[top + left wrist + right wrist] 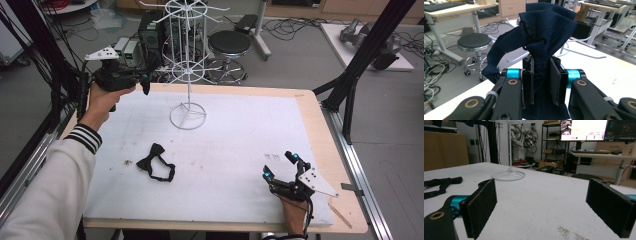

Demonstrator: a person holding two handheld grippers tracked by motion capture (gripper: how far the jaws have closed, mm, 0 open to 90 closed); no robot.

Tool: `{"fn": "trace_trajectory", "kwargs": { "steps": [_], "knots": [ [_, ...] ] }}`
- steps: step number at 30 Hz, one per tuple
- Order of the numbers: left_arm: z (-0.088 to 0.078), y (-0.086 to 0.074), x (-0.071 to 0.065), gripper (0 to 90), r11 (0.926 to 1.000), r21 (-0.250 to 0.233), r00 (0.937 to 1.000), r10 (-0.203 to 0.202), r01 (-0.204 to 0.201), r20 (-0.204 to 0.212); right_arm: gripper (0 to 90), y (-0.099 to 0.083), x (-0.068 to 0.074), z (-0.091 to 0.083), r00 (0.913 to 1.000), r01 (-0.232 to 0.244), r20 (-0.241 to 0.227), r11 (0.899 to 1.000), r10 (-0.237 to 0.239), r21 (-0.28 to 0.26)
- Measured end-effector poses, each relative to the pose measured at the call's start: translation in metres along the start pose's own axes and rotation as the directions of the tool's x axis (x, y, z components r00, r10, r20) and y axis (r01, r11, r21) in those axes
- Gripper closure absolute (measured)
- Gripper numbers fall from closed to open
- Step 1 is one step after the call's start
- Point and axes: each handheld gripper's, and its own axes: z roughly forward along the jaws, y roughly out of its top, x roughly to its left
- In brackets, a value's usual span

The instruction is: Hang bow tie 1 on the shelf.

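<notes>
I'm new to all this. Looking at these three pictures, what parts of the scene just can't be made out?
- Navy cloth item, left gripper view: its lower part is hidden between the left gripper jaws, so its full shape is unclear.
- The same item, high view: too small and dark against the gripper.
- White wire rack, right gripper view: the top is cut off by the edge.
- Black bow tie, right gripper view: cut off at the left edge.

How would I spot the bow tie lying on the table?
Start at the white wire rack standing at the far middle of the white table. Come toward the person's side and a little left: the black bow tie lies flat there with its strap looped, the only dark cloth on the surface.
</notes>
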Motion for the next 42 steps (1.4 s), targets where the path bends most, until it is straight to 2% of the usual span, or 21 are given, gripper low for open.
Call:
{"fn": "trace_trajectory", "kwargs": {
  "steps": [10, 18, 24, 30, 42],
  "knots": [
    [0.008, -0.004, -0.003, 74.6, 1.0000, -0.007, 0.9988, 0.006, -0.005, 0.048, 9.3, 0.000, 0.000, 0.000, 1.0000, 0.000, 0.000, 1.000, 0.000, 0.001],
    [0.014, -0.011, -0.005, 74.6, 0.9999, 0.010, 0.9973, 0.009, -0.010, 0.072, 9.3, 0.000, 0.000, 0.000, 1.0000, 0.001, 0.001, 1.000, -0.001, 0.001],
    [0.017, -0.017, -0.005, 74.6, 0.9999, 0.016, 0.9970, 0.001, -0.002, 0.078, 9.3, 0.000, 0.000, 0.000, 1.0000, -0.002, 0.000, 1.000, 0.002, 0.002],
    [0.018, -0.026, -0.003, 74.6, 0.9994, 0.021, 0.9966, -0.028, 0.026, 0.077, 9.3, 0.000, 0.000, 0.000, 1.0000, 0.000, 0.001, 1.000, 0.000, 0.000],
    [0.024, -0.031, -0.001, 74.6, 0.9982, 0.039, 0.9963, -0.047, 0.045, 0.071, 9.3, 0.000, 0.000, 0.000, 1.0000, 0.000, 0.001, 1.000, 0.000, 0.000]
  ]
}}
